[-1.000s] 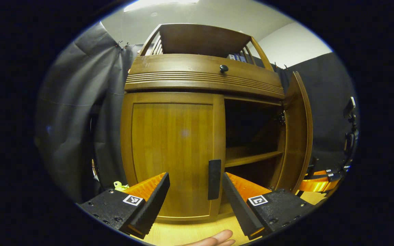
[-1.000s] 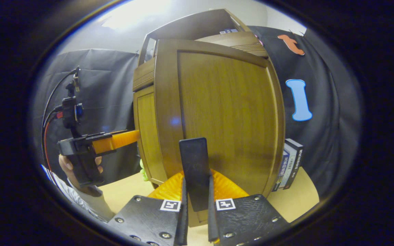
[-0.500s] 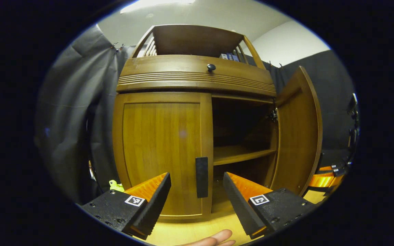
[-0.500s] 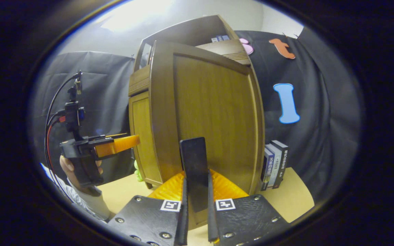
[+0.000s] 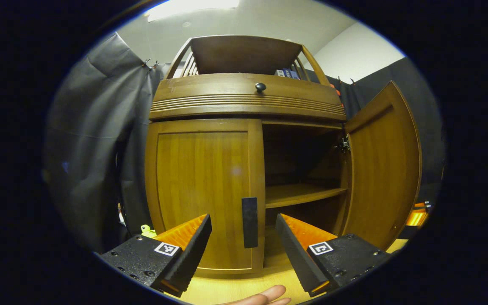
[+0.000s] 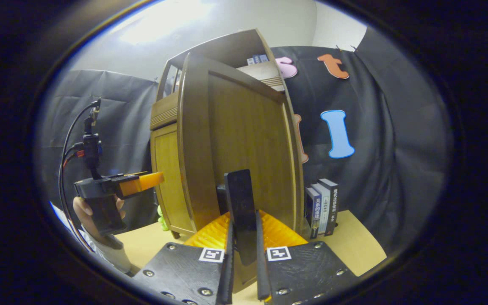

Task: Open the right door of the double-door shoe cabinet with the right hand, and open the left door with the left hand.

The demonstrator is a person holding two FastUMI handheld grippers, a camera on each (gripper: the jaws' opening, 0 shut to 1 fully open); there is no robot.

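A light wooden table top [image 6: 356,248] carries everything in the booth. The shoe cabinet [image 5: 244,97] stands directly on it, its base meeting the pale surface along the front edge in the left gripper view. To the cabinet's right side, in the right gripper view, a short row of books [image 6: 322,207] stands upright on the table, spines facing out, just beside the cabinet and close to the black cloth wall. At the cabinet's left front corner a small yellow-green object [image 5: 147,231] sits on the table, touching or nearly touching the wood; it is too small to identify, possibly a toy. Bare table shows in front of the cabinet.
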